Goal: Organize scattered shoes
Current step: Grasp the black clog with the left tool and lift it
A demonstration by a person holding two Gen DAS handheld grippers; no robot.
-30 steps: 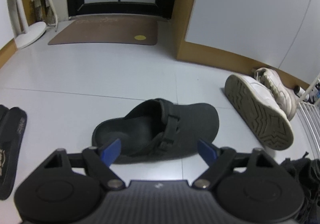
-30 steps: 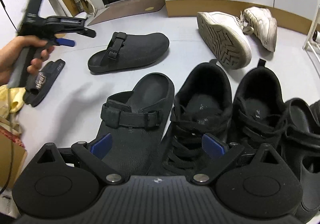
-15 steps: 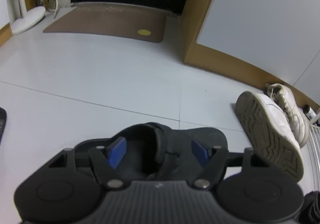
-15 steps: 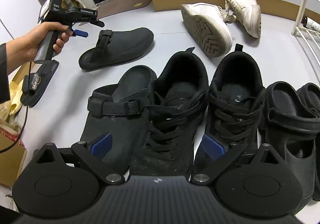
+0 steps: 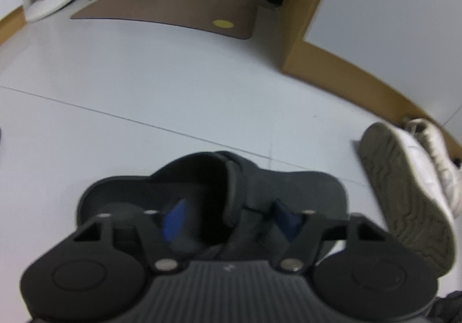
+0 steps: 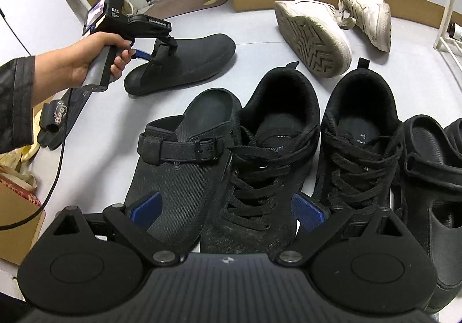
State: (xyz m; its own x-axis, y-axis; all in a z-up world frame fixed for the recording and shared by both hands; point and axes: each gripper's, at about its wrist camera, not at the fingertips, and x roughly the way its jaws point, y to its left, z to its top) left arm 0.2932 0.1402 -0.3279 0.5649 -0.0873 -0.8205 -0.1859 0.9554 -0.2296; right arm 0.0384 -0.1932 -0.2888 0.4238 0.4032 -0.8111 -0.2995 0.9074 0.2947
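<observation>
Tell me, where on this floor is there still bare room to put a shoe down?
The widest bare floor lies between the brown doormat and the stray black clog. A smaller patch sits left of the lined-up clog, before the black slipper. The row of black sneakers is packed tight, and the white sneakers crowd the wall.

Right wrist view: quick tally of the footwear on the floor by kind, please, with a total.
Black strap clogs: 2
Black lace-up sneakers: 2
White sneakers: 2
Black rubber clogs at right edge: 2, one only partly in view
Dark slide sandal: 1
Total: 9
</observation>
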